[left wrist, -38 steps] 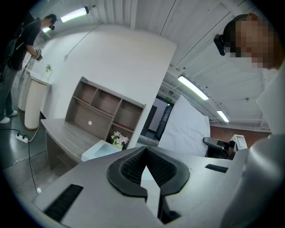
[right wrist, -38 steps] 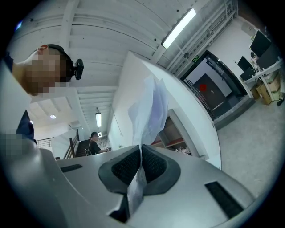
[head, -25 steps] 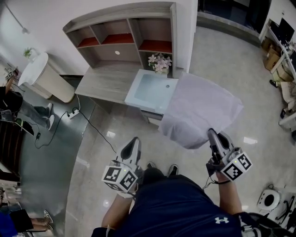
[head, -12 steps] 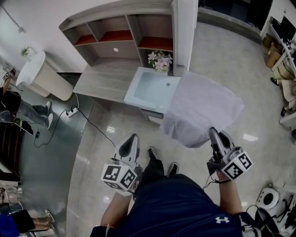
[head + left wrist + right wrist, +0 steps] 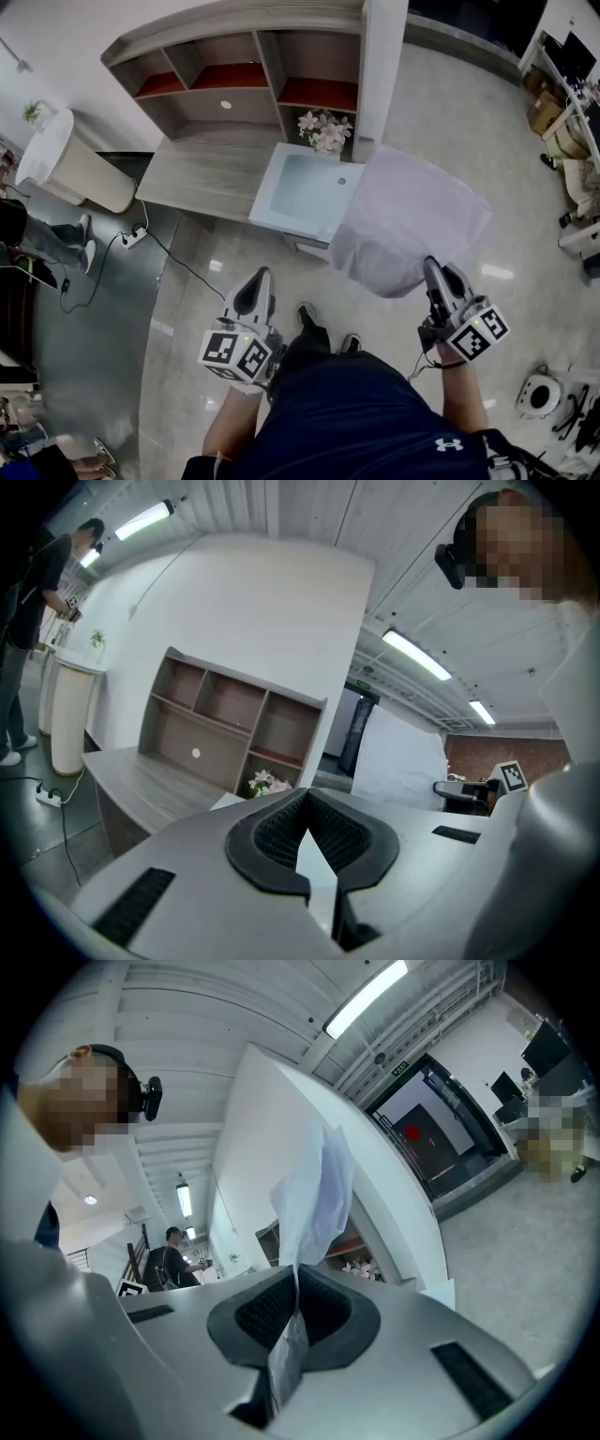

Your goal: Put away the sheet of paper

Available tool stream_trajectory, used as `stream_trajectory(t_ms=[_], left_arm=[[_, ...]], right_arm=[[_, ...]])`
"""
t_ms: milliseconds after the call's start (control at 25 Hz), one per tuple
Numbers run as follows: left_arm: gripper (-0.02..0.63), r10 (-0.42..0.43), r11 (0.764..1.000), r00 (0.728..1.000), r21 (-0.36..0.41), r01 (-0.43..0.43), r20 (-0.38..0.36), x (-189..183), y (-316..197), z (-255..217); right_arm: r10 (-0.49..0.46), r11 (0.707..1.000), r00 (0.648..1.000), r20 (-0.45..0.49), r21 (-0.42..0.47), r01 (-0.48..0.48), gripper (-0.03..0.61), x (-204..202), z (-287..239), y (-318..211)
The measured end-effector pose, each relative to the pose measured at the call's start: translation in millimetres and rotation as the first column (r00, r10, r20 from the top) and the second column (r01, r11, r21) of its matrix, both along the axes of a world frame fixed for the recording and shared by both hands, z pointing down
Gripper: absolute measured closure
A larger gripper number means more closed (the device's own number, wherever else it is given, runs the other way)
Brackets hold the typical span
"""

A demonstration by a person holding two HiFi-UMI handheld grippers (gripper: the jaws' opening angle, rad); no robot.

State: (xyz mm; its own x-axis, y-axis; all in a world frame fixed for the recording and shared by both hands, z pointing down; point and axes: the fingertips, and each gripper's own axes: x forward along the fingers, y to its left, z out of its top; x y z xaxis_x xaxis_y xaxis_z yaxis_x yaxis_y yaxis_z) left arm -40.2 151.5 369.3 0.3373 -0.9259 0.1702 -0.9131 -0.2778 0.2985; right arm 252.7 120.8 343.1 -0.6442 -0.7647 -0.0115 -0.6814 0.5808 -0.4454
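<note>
A large white sheet of paper [image 5: 410, 217] hangs in the air over the floor, just right of a light blue tray [image 5: 307, 193] on the grey desk [image 5: 192, 173]. My right gripper [image 5: 432, 273] is shut on the sheet's near edge. In the right gripper view the paper [image 5: 314, 1194] rises up from between the shut jaws of the right gripper [image 5: 291, 1321]. My left gripper [image 5: 257, 281] is held lower left of the sheet, shut with nothing in it. The left gripper view looks past the left gripper [image 5: 305, 827] to the sheet [image 5: 403, 761] on the right.
A shelf unit [image 5: 239, 75] with red-lined compartments backs the desk, and a vase of flowers [image 5: 319, 129] stands by the tray. A white round stand [image 5: 66, 164] is at the left, with a power strip [image 5: 131, 236] and cable on the floor. A white device [image 5: 539, 398] sits lower right.
The desk and shelves have come a little closer and shifted in view as the person steps forward. Both grippers keep their pose, and the right one still holds the sheet.
</note>
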Motion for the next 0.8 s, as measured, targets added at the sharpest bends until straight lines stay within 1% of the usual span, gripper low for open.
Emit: stream_trajectory(t_ms=[400,600,800], left_arm=[[0.598,0.045,0.999,0.999,-0.013,-0.046,-0.027,-58,-81,7],[0.598,0.065,0.998,0.997,-0.02,-0.066,-0.044,-86,-111,12],[0.598,0.09,0.995,0.994,-0.027,-0.092,-0.066,-111,-129,17]], right_arm=[[0.053,0.998,0.998,-0.04,-0.039,-0.054,0.565,-53,6,-65],[0.081,0.994,0.995,-0.066,-0.069,-0.086,0.565,-75,13,-88],[0.124,0.987,0.989,-0.082,-0.09,-0.131,0.565,-91,17,-102]])
